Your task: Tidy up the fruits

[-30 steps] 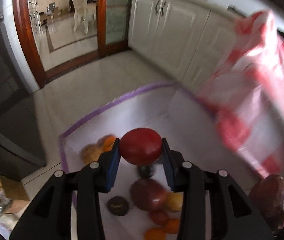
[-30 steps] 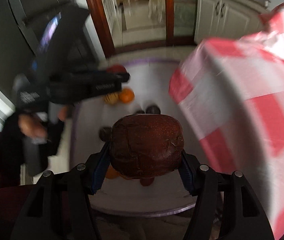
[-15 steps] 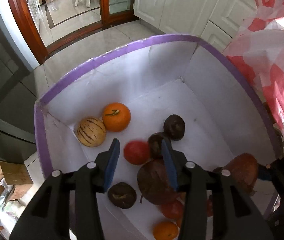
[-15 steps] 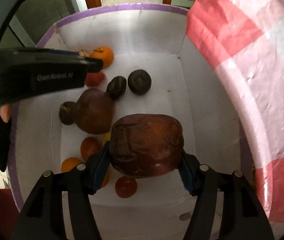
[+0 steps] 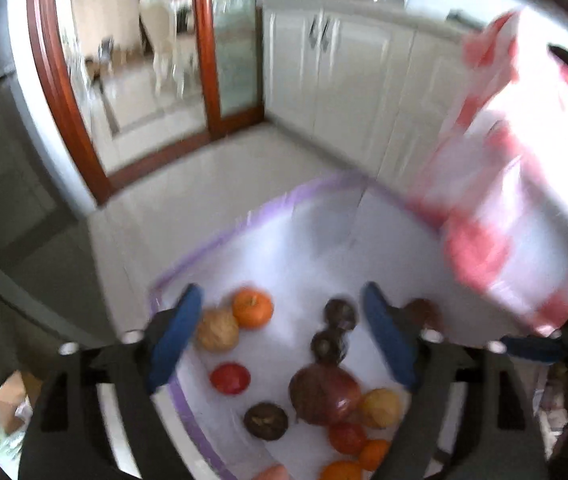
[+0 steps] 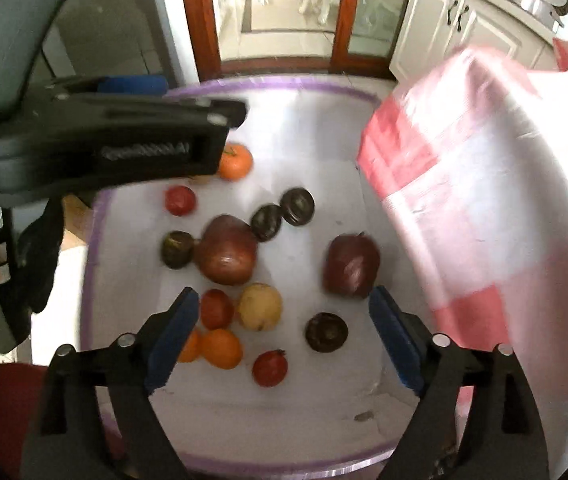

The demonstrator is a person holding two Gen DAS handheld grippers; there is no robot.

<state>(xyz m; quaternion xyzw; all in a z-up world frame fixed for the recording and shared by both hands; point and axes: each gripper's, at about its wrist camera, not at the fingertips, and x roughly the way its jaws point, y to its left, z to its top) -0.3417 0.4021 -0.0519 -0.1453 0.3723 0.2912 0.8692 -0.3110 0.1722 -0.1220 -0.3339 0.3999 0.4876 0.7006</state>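
Observation:
A white box with a purple rim [image 6: 276, 82] [image 5: 260, 208] holds several fruits. A dark red pomegranate [image 6: 351, 266] lies at its right side, a second one [image 6: 228, 250] [image 5: 323, 394] lies in the middle, and a small red tomato [image 6: 180, 200] [image 5: 230, 378] at the left. An orange [image 6: 236, 162] [image 5: 252, 307] sits at the far left. My right gripper [image 6: 284, 340] is open and empty above the box's near part. My left gripper [image 5: 282, 338] is open and empty above the box's left side; the right wrist view shows its body [image 6: 104, 144].
A red and white checked plastic bag [image 6: 495, 208] [image 5: 523, 200] hangs over the box's right side. Dark round fruits [image 6: 297, 206], a yellow fruit [image 6: 260, 306] and more oranges [image 6: 220, 348] lie in the box. White cabinets [image 5: 343, 80] and a wood-framed glass door [image 5: 212, 48] stand behind.
My right gripper opened and let the pomegranate drop to the box's right side. My left gripper, empty after releasing the tomato, opened wider and lifted back from the box.

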